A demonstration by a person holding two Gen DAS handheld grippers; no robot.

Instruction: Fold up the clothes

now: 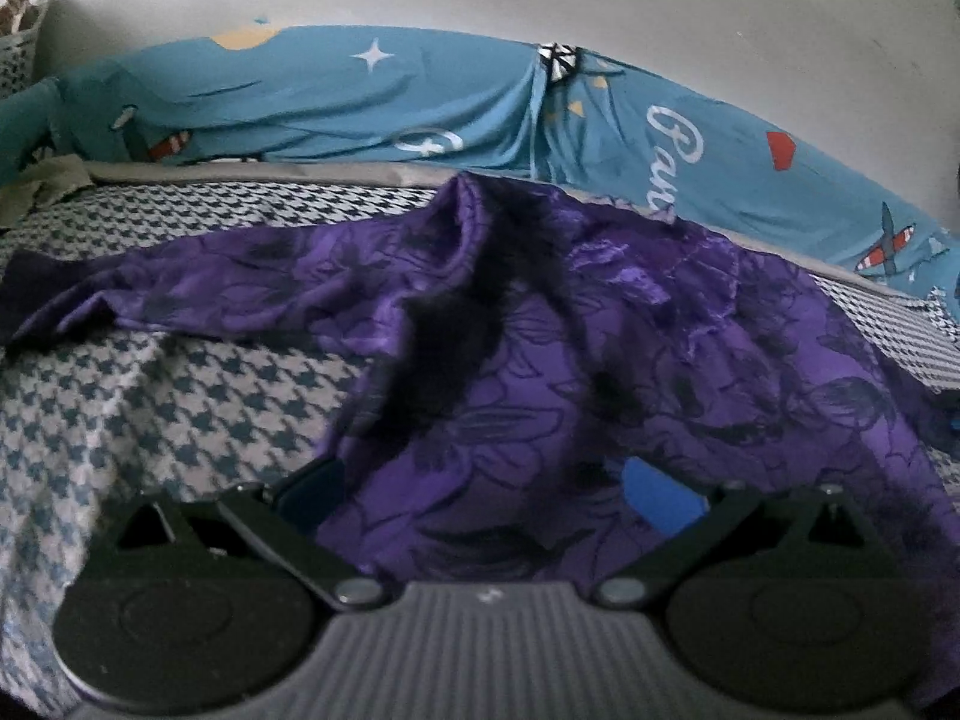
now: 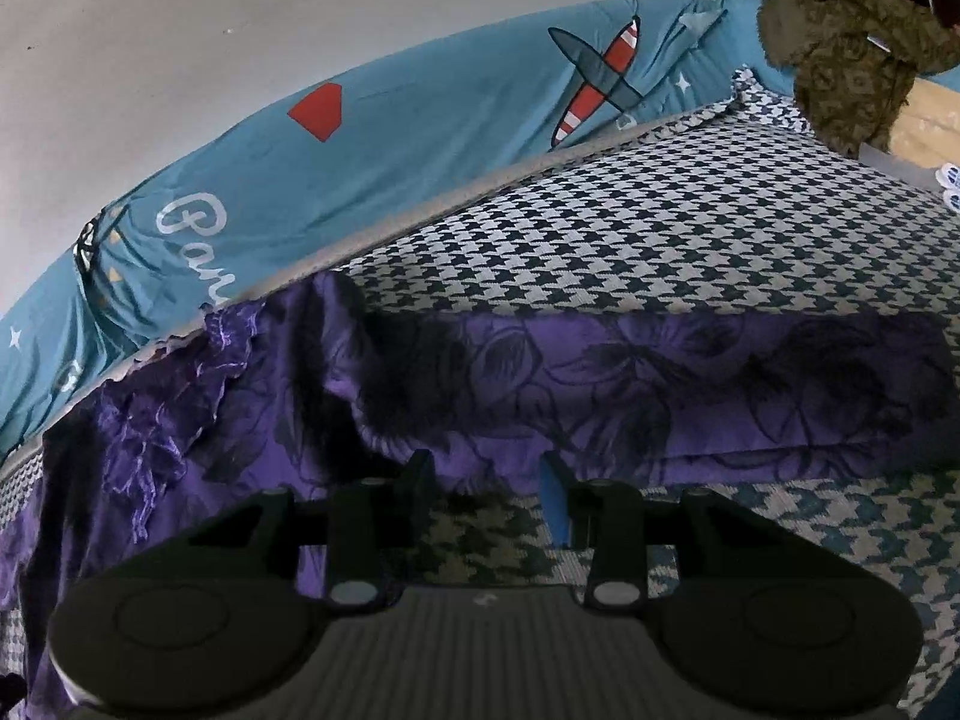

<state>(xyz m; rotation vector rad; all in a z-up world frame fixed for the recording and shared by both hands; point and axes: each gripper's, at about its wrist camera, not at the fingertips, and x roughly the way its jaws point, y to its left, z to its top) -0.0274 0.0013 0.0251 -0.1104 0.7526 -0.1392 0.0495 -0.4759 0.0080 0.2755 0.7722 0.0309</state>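
A purple garment with a dark flower print (image 1: pixel 540 330) lies spread and rumpled on the houndstooth bed cover (image 1: pixel 150 408). In the left wrist view it drapes over my left gripper (image 1: pixel 486 480), whose fingers stand far apart; only a dark left finger (image 1: pixel 312 486) and a blue pad (image 1: pixel 660 495) peek out from under the cloth. In the right wrist view a long flat strip of the garment (image 2: pixel 660 384) runs across just beyond my right gripper (image 2: pixel 486 474). That gripper is partly open, with only bed cover (image 2: pixel 720 228) showing between its fingers.
A teal sheet printed with planes and stars (image 1: pixel 360 96) bunches along the white wall behind the bed. A green plush toy (image 2: pixel 852 60) sits at the far right corner. A white basket (image 1: pixel 18 54) and an olive cloth (image 1: pixel 48 180) are at the far left.
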